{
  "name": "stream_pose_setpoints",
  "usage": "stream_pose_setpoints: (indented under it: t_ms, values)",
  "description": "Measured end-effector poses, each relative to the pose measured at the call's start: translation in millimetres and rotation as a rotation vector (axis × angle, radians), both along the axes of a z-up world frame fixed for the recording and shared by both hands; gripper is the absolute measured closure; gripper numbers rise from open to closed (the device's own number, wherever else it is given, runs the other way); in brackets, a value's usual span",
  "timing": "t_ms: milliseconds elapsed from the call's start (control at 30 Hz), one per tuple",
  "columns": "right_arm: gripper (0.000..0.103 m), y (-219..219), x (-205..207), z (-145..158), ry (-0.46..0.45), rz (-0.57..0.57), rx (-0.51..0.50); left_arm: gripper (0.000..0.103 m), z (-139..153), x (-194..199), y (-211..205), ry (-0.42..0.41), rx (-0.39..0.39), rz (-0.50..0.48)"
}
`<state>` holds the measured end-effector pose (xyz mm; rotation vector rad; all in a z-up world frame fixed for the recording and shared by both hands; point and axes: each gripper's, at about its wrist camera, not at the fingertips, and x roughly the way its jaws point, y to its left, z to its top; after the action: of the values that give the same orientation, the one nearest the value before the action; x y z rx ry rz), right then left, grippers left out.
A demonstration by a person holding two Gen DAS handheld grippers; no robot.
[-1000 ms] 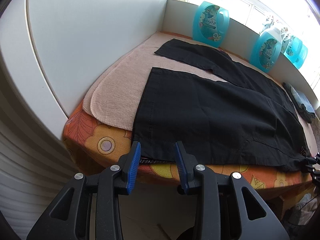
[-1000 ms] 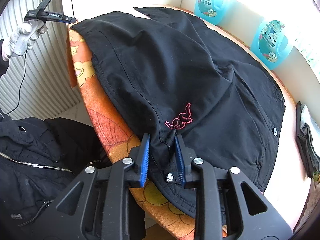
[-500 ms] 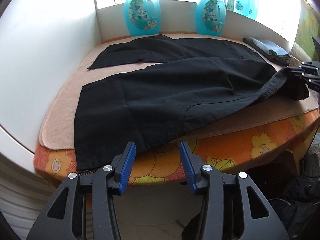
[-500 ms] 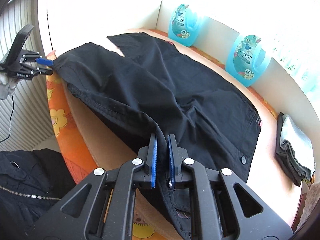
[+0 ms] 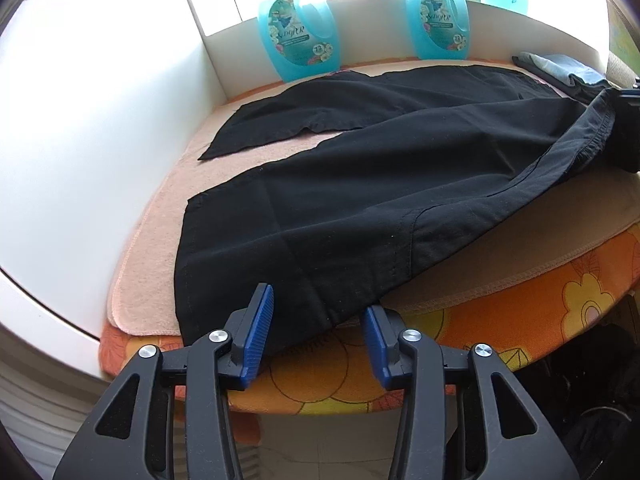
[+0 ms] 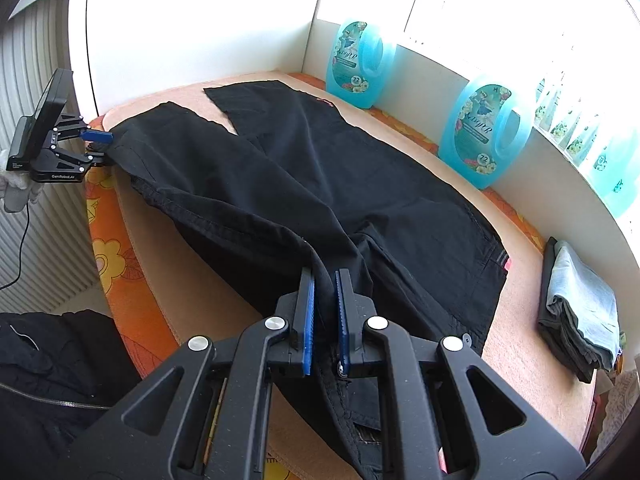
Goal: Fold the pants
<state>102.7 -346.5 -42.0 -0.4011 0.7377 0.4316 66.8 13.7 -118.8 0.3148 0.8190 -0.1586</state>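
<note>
Pants [image 6: 328, 184] lie flat on the towelled board [image 5: 500, 240]. Right gripper [image 6: 325, 312] pinches the waistband; left gripper [image 5: 318, 336], closing, straddles the hem without gripping. I'd seat it fully, then lift both ends level.

— What colour are the pants [image 5: 360, 208]?
— Plain black, on a pale peach towel [image 5: 152, 280].
— And the surface [image 5: 580, 304]?
— Orange with yellow flowers. Turquoise bottles [image 5: 298, 36] behind, blue pads [image 5: 260, 332] on the black hand-held gripper [image 5: 316, 336].
</note>
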Motion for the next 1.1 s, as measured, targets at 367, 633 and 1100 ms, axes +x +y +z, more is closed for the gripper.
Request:
stream_pose_setpoints:
  t_ms: [367, 633, 1100]
  values:
    - [0.093, 12, -24, -1, -0.051, 0.001, -0.027, 0.099, 34, 10, 15, -0.172, -0.125, 0.051]
    - [0.094, 11, -4, 30, -0.164, -0.041, -0.047, 0.1, 72, 39, 13, -0.293, -0.169, 0.04]
    - [0.095, 9, 70, 48, -0.187, -0.053, -0.074, 0.1, 96, 125, 13, -0.332, -0.218, 0.037]
